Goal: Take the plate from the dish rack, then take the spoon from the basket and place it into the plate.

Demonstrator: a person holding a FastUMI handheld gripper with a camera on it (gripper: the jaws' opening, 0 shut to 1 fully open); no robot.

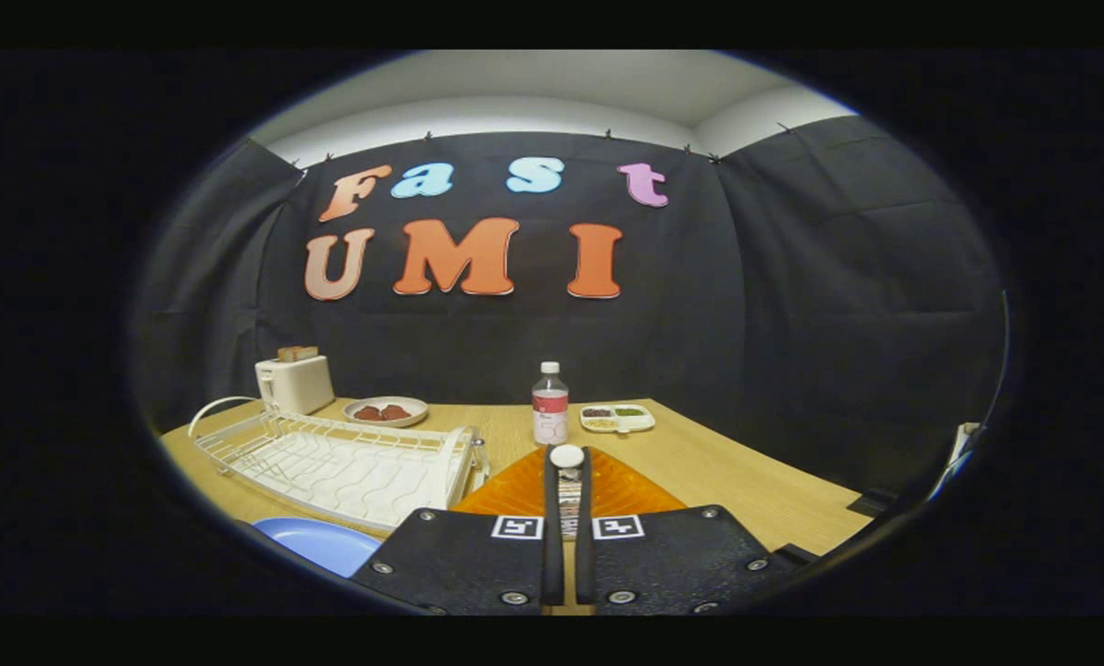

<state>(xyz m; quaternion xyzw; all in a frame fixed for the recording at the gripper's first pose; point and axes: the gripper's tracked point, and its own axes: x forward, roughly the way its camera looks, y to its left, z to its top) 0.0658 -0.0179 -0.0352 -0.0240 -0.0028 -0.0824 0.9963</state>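
Tongs (567, 490) nearly closed on a spoon handle, round end up, over the orange basket (626, 490) | blue plate (316, 544) already set on the worktop (746, 481) beside the empty dish rack (339, 462) | left: spoon to be carried into plate.

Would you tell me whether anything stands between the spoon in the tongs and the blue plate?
Nothing visible does. The tongs grip the spoon over the orange basket; the blue plate lies just left, nearer than the dish rack.
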